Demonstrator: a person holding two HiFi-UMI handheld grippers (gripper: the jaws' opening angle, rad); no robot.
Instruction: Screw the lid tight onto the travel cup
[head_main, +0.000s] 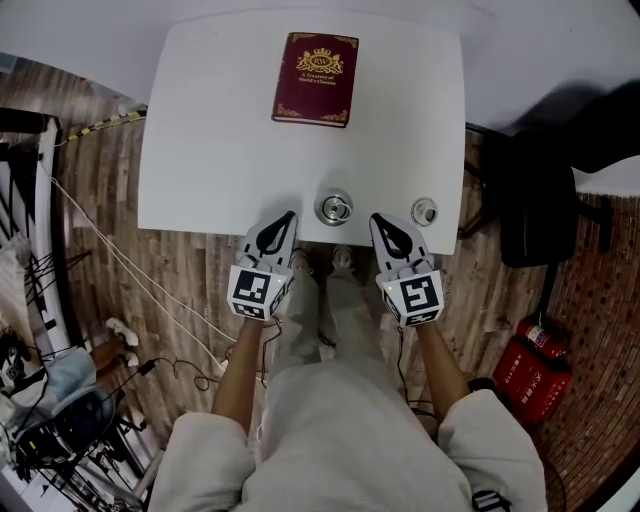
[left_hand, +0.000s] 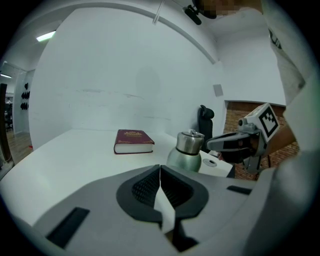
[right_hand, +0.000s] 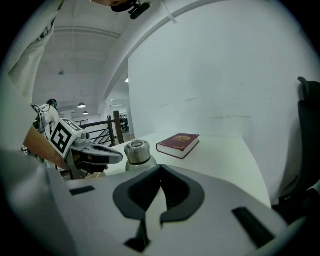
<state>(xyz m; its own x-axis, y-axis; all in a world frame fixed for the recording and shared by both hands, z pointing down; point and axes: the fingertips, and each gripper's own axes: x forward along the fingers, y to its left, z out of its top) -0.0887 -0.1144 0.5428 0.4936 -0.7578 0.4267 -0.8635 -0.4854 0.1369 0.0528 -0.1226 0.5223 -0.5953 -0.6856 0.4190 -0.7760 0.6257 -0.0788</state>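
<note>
The steel travel cup (head_main: 335, 208) stands near the front edge of the white table (head_main: 200, 150), between my two grippers. It shows as a rounded green-grey body with a steel neck in the left gripper view (left_hand: 189, 150) and in the right gripper view (right_hand: 136, 152). A small round lid (head_main: 424, 211) lies on the table to the cup's right (left_hand: 210, 162). My left gripper (head_main: 291, 214) (left_hand: 160, 169) is shut and empty, just left of the cup. My right gripper (head_main: 376, 217) (right_hand: 160, 172) is shut and empty, between cup and lid.
A dark red book (head_main: 316, 78) lies at the table's far side. A black chair (head_main: 540, 200) stands at the right, with a red fire extinguisher (head_main: 535, 365) on the floor. Cables (head_main: 130, 270) and equipment lie on the floor at the left.
</note>
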